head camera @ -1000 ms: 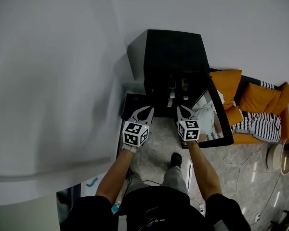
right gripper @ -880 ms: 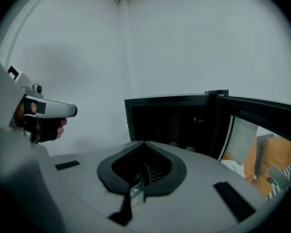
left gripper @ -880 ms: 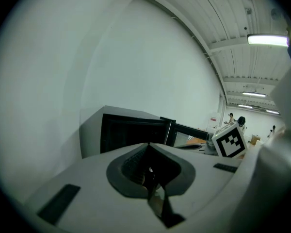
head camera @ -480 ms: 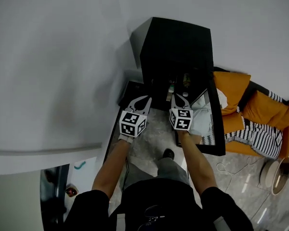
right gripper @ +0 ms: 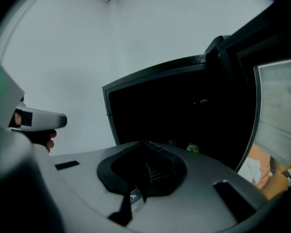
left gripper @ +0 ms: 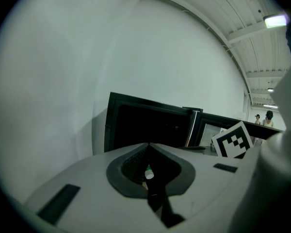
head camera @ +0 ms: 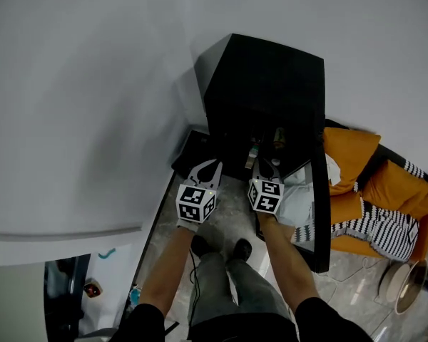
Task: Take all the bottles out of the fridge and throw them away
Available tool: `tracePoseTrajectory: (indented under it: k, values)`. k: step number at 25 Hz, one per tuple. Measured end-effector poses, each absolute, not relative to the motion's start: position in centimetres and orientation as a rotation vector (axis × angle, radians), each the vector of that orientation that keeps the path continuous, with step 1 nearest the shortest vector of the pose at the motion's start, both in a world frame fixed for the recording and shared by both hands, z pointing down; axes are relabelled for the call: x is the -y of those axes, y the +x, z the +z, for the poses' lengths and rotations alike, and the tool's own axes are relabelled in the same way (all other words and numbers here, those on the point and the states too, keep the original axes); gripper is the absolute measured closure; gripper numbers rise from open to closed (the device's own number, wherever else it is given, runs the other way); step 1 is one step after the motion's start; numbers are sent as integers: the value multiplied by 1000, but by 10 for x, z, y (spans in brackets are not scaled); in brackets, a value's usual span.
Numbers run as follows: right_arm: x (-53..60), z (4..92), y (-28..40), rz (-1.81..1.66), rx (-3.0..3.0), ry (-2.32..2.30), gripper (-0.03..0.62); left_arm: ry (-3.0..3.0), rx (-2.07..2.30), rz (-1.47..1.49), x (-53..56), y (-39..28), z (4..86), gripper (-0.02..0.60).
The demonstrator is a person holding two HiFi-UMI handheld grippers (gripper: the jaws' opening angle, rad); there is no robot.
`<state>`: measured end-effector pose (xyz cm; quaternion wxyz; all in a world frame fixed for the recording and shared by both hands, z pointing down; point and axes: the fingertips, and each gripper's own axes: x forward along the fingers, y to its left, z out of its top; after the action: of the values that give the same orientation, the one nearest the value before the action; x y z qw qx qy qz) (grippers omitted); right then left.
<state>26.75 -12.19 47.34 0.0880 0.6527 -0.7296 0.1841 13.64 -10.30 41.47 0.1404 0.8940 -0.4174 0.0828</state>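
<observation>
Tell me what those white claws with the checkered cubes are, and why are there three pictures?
They are hand tools, not a robot. A person holds one two-jaw gripper in each hand, and the cubes are part of them. The head view comes from a camera on the person's head, looking down at the left gripper and right gripper. The other two pictures come from small cameras riding on each gripper. Both grippers point at a black fridge with its door swung open and bottles inside. Both pairs of jaws are closed and hold nothing. Orange cushions lie to the right.

A plain white wall (head camera: pixel 93 84) meets a grey marbled floor (head camera: pixel 357 291), with an orange sofa (head camera: pixel 357 162) at right.
</observation>
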Motion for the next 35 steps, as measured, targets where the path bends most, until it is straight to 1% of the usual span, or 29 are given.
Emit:
tracePoseTrajectory:
  k: [6, 11, 13, 16, 20, 22, 27, 35]
  values:
    - [157, 513, 265, 473, 2193, 1939, 583, 2575, 1207, 198, 135, 136, 465, 577]
    - [164, 560, 273, 449, 2161, 1920, 577, 2592, 1164, 222, 132, 149, 512, 577]
    - [165, 579, 275, 442, 2143, 1902, 544, 2594, 1154, 231, 131, 152, 527, 577]
    - [167, 606, 281, 448, 2106, 1899, 480, 2604, 1141, 245, 129, 156, 545, 577]
    - [171, 640, 286, 459, 2061, 1886, 379, 2615, 1134, 248, 124, 156, 565, 577]
    - [173, 655, 284, 467, 2050, 1866, 342, 2606, 1136, 248, 123, 154, 577, 577]
    - [189, 675, 288, 507, 2019, 1885, 306, 2582, 1126, 244, 121, 154, 593, 577]
    - [226, 689, 287, 492, 1932, 1908, 296, 2598, 1119, 240, 130, 148, 588, 577]
